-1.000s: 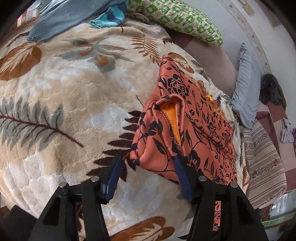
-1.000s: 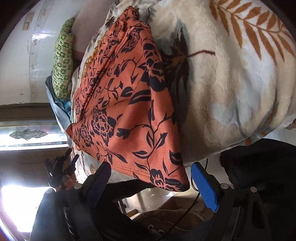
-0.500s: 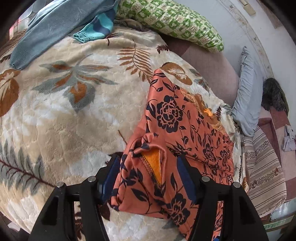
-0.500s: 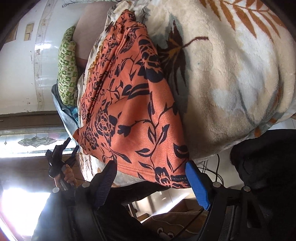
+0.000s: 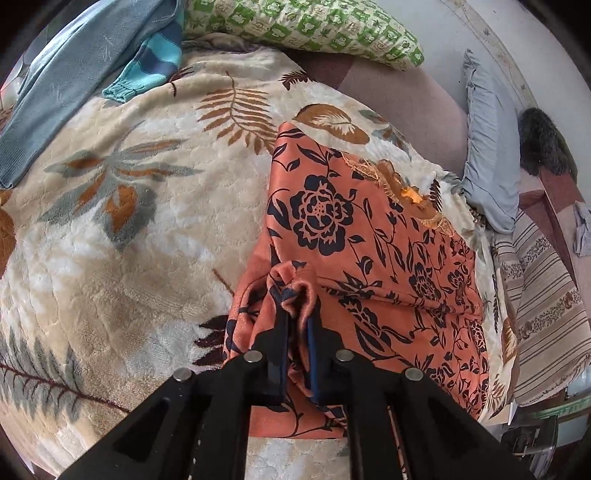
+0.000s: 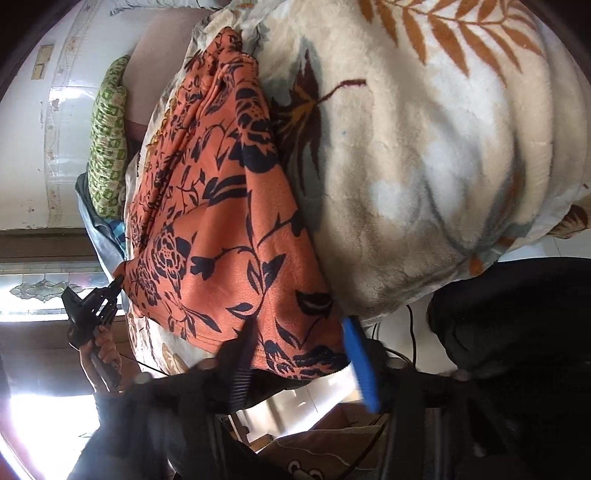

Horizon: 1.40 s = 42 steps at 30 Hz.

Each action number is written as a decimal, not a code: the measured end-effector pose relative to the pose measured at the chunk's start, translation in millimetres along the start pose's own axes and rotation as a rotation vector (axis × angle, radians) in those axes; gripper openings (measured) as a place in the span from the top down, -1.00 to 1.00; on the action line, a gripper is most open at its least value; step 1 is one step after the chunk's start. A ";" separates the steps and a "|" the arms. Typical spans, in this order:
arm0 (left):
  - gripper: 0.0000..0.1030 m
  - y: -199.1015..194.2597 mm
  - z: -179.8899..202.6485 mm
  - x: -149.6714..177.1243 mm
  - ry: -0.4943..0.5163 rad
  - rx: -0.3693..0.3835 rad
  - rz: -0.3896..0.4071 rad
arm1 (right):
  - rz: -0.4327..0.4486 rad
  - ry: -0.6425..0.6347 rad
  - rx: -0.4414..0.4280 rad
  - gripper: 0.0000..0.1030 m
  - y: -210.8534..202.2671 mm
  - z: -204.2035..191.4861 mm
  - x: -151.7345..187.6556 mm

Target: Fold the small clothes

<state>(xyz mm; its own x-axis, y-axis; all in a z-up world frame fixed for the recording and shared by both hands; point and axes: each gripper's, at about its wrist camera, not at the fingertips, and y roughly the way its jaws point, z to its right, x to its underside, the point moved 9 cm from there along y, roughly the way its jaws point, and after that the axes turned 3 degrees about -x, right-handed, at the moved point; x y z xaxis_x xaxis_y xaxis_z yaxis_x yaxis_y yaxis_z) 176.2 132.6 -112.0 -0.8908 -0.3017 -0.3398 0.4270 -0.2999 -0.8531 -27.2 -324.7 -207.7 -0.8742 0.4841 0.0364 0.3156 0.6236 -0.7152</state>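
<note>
An orange garment with a dark floral print [image 5: 369,251] lies on a cream leaf-pattern blanket [image 5: 122,236]. My left gripper [image 5: 295,314] is shut on a bunched corner of the orange garment near its near-left edge. In the right wrist view the same garment [image 6: 221,236] hangs over the blanket's edge [image 6: 424,192]. My right gripper [image 6: 299,332] is open, with the garment's hem corner between its fingers [image 6: 360,362]. The left gripper [image 6: 96,306] shows small at the left there, held in a hand.
A green patterned pillow [image 5: 306,29] and a blue-grey sweater [image 5: 81,70] lie at the far end of the bed. A grey pillow [image 5: 487,147] and a striped cloth [image 5: 543,306] sit to the right. A dark object [image 6: 517,325] is near my right gripper.
My left gripper moved onto the garment's corner and shut on it, bunching the cloth. My right gripper moved closer, so the hem corner now sits between its open fingers.
</note>
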 end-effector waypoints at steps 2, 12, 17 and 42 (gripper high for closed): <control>0.19 2.2 -1.6 -1.1 -0.029 0.006 -0.005 | -0.025 -0.010 0.028 -0.43 10.0 0.2 0.6; 0.91 -3.5 -9.8 0.1 -0.058 -0.004 -0.011 | -0.050 -0.072 -0.076 0.85 16.0 -26.9 16.8; 0.91 -48.3 6.3 -2.7 -0.032 0.068 0.079 | 0.033 -0.083 -0.241 0.86 -19.2 -60.6 0.4; -0.31 42.0 7.6 -177.2 -0.181 -0.078 0.145 | 0.258 -0.048 -0.165 -0.63 62.2 -160.9 -343.3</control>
<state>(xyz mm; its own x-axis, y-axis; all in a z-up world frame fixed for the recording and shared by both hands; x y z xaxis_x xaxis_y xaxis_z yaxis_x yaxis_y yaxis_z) 353.2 166.6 -84.7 -0.7758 -0.4960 -0.3900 0.5285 -0.1730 -0.8311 352.0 -353.4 -152.4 -0.7727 0.6123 -0.1677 0.5816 0.5768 -0.5736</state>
